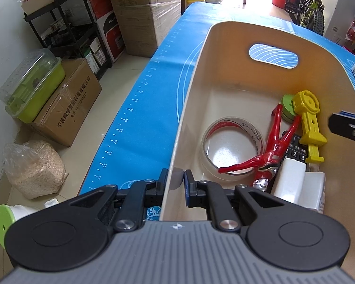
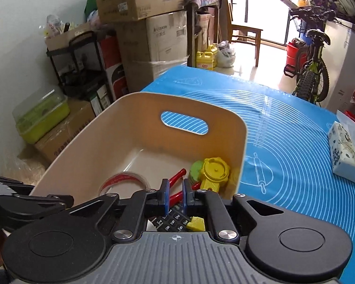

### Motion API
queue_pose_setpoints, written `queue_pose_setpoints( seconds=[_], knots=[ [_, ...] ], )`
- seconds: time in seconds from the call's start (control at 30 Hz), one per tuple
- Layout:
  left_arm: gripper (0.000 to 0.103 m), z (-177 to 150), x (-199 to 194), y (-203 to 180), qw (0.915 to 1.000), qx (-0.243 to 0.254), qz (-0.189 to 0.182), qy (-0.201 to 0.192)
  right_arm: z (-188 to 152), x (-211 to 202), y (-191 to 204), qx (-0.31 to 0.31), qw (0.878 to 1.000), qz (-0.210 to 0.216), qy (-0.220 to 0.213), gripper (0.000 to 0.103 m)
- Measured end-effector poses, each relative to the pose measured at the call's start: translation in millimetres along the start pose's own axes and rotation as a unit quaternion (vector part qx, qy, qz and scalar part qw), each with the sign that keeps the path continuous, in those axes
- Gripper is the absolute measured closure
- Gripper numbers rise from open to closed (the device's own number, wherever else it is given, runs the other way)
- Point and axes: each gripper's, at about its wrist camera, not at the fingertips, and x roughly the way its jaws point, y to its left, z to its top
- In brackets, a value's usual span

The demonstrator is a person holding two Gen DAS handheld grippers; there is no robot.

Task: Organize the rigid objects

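Note:
A cream plastic bin (image 1: 196, 90) stands on the blue mat (image 1: 149, 108). Inside lie a roll of clear tape (image 1: 233, 148), a red toy figure (image 1: 275, 146), a yellow toy tool (image 1: 308, 120), a green disc (image 1: 286, 107), a black calculator (image 1: 295, 150) and white blocks (image 1: 293, 182). My left gripper (image 1: 175, 184) is shut on the bin's near left wall. My right gripper (image 2: 176, 195) hovers over the bin (image 2: 120, 127) above the calculator (image 2: 172, 220) and red figure (image 2: 177, 176), jaws slightly apart and empty.
A tissue box (image 2: 346, 151) lies on the mat (image 2: 295, 146) at right. Cardboard boxes (image 1: 66, 108), a green container (image 1: 33, 87), a black shelf (image 1: 66, 23) and a sack (image 1: 33, 168) stand on the floor at left. A bicycle (image 2: 312, 66) stands beyond the table.

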Motion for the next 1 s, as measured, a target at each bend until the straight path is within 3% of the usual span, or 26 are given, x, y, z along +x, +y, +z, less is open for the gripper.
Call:
queue_pose_setpoints(
  seconds=[0.23,0.3,0.33,0.4,0.43,0.47,0.8,1.0],
  knots=[
    [0.087,0,-22,0,0.9996,0.006,0.012,-0.024,-9,-32,-5,0.008,1.000,-0.006,-0.016,0.080],
    [0.087,0,-33,-2,0.9993,0.006,0.013,-0.035,-11,-43,-6,0.005,1.000,-0.011,-0.021,0.061],
    [0.085,1,-40,-3,0.9991,0.007,0.013,-0.040,-12,-49,-7,0.006,1.000,-0.012,-0.025,0.057],
    [0.065,-1,-56,-9,0.9983,0.016,0.012,-0.055,-13,-61,-9,0.012,0.999,-0.016,-0.032,0.041],
    [0.053,-3,-64,-11,0.9977,0.019,0.011,-0.064,-13,-68,-10,0.016,0.999,-0.017,-0.035,0.040],
    [0.049,-5,-72,-13,0.9971,0.021,0.010,-0.072,-14,-75,-11,0.018,0.999,-0.018,-0.037,0.037],
    [0.041,-28,-143,-31,0.9935,0.027,-0.010,-0.110,-33,-150,-17,0.015,0.996,-0.045,-0.072,0.014],
    [0.034,-53,-180,-46,0.9890,0.043,-0.013,-0.141,-52,-195,-24,0.024,0.994,-0.056,-0.093,0.009]
  ],
)
